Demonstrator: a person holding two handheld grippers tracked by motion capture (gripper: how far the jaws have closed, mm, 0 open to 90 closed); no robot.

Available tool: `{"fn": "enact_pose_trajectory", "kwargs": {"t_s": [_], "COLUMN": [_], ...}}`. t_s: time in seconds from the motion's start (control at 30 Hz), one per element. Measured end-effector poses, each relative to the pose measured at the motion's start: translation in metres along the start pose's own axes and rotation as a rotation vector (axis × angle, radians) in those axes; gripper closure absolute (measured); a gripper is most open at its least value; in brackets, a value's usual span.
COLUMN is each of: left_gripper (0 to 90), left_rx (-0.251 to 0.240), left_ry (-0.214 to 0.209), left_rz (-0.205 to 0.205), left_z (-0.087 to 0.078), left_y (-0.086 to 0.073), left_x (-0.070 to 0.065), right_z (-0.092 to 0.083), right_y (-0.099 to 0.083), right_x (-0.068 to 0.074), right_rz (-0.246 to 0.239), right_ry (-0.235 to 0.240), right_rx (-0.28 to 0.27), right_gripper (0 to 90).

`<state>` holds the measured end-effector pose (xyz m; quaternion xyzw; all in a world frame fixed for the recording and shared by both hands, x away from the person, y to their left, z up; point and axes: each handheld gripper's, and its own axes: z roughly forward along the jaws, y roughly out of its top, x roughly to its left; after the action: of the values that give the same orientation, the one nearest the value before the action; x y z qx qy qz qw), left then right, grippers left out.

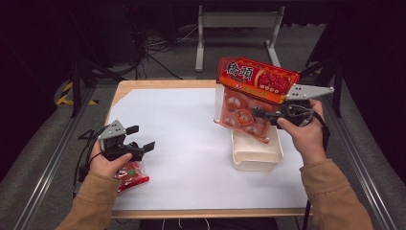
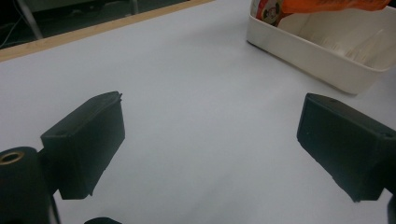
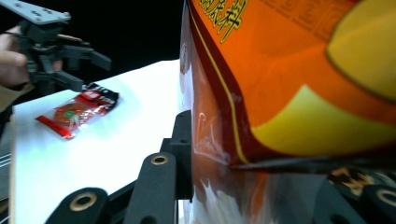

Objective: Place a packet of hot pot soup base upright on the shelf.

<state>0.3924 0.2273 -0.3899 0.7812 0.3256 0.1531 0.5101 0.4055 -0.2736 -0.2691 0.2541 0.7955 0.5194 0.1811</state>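
Snack bag [image 1: 251, 93] clamped by right gripper [image 1: 262, 114], hanging over white bin [image 1: 256, 154], not in yet; left gripper [image 1: 140, 138] gapes empty.

orange-red snack bag [image 1: 253, 91], white bin [image 1: 256, 153]

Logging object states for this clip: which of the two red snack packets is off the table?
The big snack bag, gripped by the right tool above the white tub. The small packet lies flat on the table beside the open left tool.
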Motion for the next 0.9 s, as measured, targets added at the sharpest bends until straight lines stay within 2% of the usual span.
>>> {"fn": "enact_pose_trajectory", "kwargs": {"t_s": [0.07, 0.17, 0.4, 0.5, 0.73, 0.9], "left_gripper": [8.7, 8.7, 8.7, 8.7, 8.7, 8.7], "left_rx": [-0.001, -0.005, -0.018, -0.015, -0.027, -0.022], "left_ry": [0.004, 0.001, 0.003, 0.003, -0.009, -0.005], "left_rz": [0.005, -0.008, -0.022, -0.012, -0.018, -0.022], "left_z": [-0.001, -0.001, -0.004, -0.003, -0.005, -0.006], "left_y": [0.0, 0.0, 0.0, 0.0, 0.0, 0.0], "left_x": [0.001, 0.002, 0.005, 0.006, 0.006, 0.007], "right_z": [-0.003, -0.006, -0.01, -0.012, -0.014, -0.014], "right_y": [-0.001, -0.003, -0.009, -0.013, -0.024, -0.03], "right_x": [-0.002, -0.005, -0.009, -0.012, -0.015, -0.016], "right_rz": [0.001, 0.006, 0.01, 0.023, 0.032, 0.056], "right_ry": [-0.027, -0.048, -0.073, -0.079, -0.111, -0.123], "right_rx": [0.003, -0.002, -0.011, -0.013, -0.002, -0.017], "right_gripper": [70.5, 70.4, 70.5, 70.5, 70.5, 70.4]}}
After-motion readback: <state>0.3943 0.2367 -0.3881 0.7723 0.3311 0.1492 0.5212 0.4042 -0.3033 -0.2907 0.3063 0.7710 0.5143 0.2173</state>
